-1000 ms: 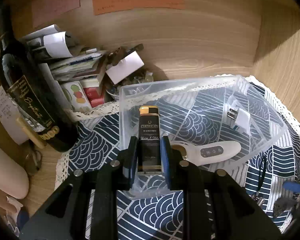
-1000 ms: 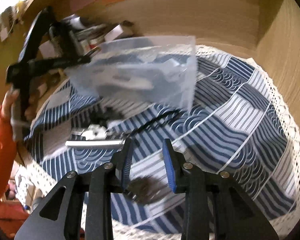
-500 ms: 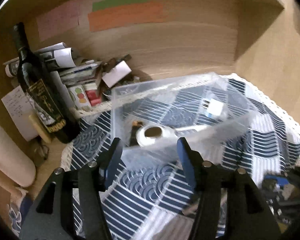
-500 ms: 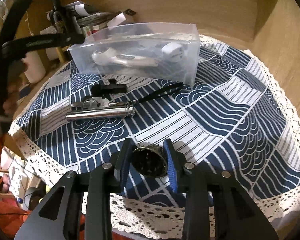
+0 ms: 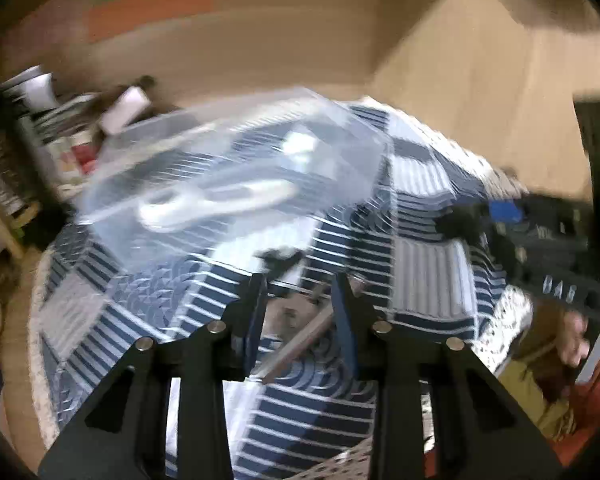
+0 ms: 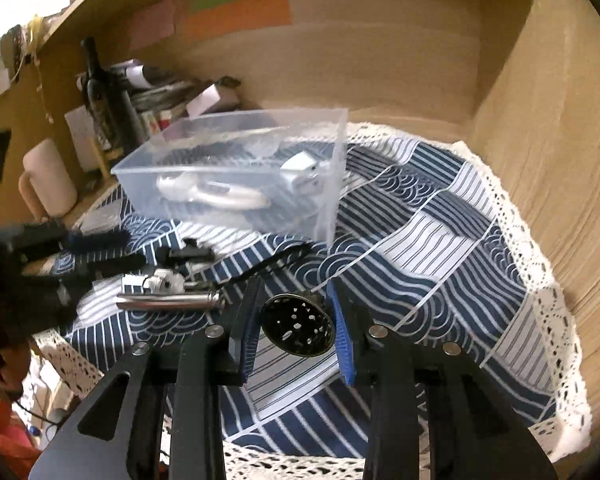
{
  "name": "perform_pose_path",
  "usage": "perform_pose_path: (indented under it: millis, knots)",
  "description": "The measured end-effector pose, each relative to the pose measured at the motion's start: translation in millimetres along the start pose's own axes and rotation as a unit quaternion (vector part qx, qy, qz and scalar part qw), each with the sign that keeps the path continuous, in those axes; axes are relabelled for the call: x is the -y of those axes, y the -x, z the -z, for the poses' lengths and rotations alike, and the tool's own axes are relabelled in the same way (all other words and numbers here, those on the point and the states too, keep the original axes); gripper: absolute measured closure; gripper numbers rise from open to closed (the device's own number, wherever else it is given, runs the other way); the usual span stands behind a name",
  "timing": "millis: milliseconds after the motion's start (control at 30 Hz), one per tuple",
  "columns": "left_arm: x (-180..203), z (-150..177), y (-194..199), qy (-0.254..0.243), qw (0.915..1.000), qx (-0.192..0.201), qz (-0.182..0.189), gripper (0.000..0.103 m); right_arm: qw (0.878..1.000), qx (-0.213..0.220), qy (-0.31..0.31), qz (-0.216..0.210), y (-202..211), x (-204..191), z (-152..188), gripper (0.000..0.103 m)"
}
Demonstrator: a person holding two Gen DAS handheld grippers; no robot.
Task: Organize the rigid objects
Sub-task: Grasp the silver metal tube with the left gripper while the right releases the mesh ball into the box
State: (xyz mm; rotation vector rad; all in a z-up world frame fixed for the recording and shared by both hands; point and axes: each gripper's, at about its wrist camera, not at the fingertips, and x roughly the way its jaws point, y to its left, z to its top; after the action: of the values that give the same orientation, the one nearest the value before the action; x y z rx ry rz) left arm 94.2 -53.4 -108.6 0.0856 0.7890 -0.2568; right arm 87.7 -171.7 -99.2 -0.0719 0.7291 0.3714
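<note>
My right gripper [image 6: 296, 330] is clamped on a round black thing [image 6: 298, 325]. My left gripper [image 5: 300, 312] is apart and holds nothing. I think the round thing goes into the clear box [image 6: 236, 168] next, carried over its wall.

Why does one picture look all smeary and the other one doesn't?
Left wrist view: motion blur smears the clear box and cloth. Right wrist view: sharp; the box, the round black part in the right gripper, and fisheye bending at the edges.
</note>
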Motion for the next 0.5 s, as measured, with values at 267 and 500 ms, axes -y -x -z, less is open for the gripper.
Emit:
perform_pose_path:
  millis: [267,500]
  knots:
    - [20,9,-42,-0.044,0.9978,-0.048,0.010,0.071,1.000,0.026,0.013,0.005,3,8,-19,0.074]
    - [24,16,-42,-0.053,0.9970,-0.054,0.020,0.088,0.999,0.042,0.026,0.001,-12,9,-54,0.074]
